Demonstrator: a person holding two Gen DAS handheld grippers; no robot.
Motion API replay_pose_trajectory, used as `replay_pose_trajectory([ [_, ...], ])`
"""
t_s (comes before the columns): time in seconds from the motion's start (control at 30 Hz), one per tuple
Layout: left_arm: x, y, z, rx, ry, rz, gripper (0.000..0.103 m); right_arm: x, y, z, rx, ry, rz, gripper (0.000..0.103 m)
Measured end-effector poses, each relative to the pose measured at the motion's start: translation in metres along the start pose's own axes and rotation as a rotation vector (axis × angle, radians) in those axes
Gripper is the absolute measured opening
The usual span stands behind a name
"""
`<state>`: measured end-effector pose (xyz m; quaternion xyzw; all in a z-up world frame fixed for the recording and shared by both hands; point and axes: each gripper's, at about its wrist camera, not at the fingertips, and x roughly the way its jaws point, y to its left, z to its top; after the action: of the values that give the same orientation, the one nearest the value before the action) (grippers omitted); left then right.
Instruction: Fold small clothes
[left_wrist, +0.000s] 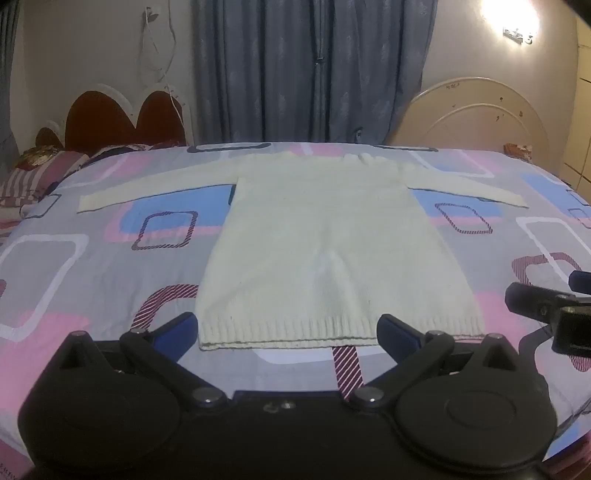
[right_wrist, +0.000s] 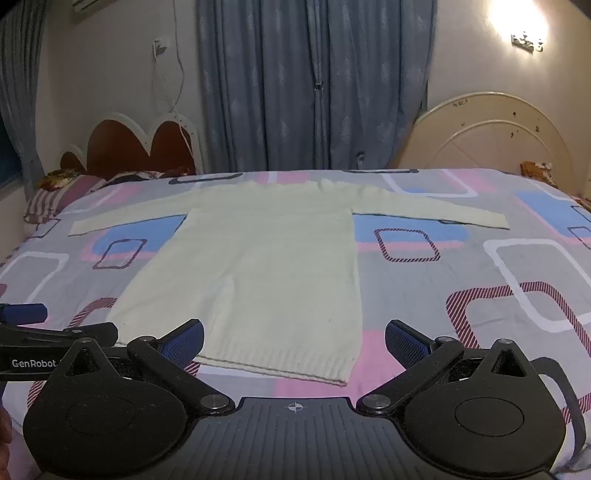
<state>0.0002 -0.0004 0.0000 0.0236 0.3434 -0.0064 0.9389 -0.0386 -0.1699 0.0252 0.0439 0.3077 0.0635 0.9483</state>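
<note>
A small cream knitted sweater (left_wrist: 317, 240) lies flat on the bed with both sleeves spread out sideways and its ribbed hem nearest me; it also shows in the right wrist view (right_wrist: 258, 273). My left gripper (left_wrist: 286, 328) is open and empty, its jaws wide apart just in front of the hem. My right gripper (right_wrist: 295, 341) is open and empty, near the hem's right corner. The right gripper shows at the right edge of the left wrist view (left_wrist: 554, 306), and the left gripper shows at the left edge of the right wrist view (right_wrist: 44, 332).
The bed has a patterned sheet (left_wrist: 92, 266) in grey, pink and blue. Pillows (left_wrist: 33, 173) lie at the far left by a red headboard (left_wrist: 122, 118). Blue curtains (left_wrist: 310, 70) hang behind. A cream headboard (left_wrist: 476, 110) leans at the back right.
</note>
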Motion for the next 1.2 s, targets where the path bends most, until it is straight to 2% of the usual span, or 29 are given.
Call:
replay_pose_trajectory([
  [1.2,0.0001,-0.0026,0.0009,0.007,-0.007,0.003,0.103,0.0012,0.0004,0.0040,0.015,-0.012,-0.007,0.103],
])
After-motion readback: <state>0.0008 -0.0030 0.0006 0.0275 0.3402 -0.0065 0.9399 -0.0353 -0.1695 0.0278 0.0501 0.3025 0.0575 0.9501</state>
